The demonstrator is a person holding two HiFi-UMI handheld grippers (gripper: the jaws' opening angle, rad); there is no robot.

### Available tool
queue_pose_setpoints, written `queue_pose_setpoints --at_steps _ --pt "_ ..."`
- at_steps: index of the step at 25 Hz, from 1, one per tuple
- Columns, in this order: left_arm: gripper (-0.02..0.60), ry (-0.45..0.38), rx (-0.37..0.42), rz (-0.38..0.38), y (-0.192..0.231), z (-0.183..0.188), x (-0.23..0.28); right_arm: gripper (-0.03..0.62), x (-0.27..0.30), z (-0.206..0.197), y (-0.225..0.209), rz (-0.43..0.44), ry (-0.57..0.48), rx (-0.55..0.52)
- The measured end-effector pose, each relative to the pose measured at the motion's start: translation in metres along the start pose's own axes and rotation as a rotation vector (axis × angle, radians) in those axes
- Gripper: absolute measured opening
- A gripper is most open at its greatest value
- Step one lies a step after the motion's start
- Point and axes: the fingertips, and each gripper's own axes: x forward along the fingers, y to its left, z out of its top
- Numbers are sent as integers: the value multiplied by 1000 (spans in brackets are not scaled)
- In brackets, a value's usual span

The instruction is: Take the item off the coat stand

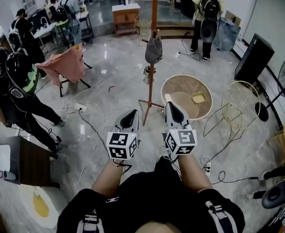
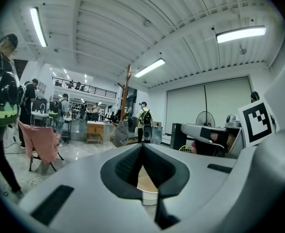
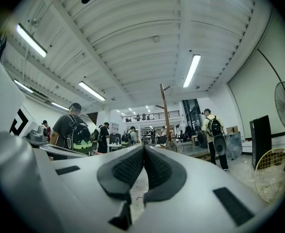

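Grey fabric makes up the item [image 1: 153,50], a soft, sagging shape that hangs from a peg partway up the wooden coat stand [image 1: 153,13]. The stand's pole rises upright from splayed feet on the pale polished floor [image 1: 108,57]. Just right of the stand's feet sits a round wicker basket [image 1: 186,76] with a small yellow object inside; farther right stands a yellow wire chair [image 1: 239,101]. To the left, well apart from the stand, a pink cloth [image 1: 65,64] is draped over a low rack. In the foreground the left gripper [image 1: 130,114] and the right gripper [image 1: 173,108] are held side by side, pointing toward the stand but well short of it. Each gripper view shows the dark pads pressed together at the tips with nothing between them, so both are closed and empty.
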Motion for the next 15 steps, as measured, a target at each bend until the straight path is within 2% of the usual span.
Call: queue_pose_setpoints --at_steps 5,11,15 --pt "11 -7 -32 34 29 3 69 15 60 -9 -44 18 -9 -5" --pt "12 0 -12 61 33 25 189 15 144 -8 -133 33 -17 1" --pt "12 10 -11 91 51 36 274 15 216 -16 -189 55 -6 5"
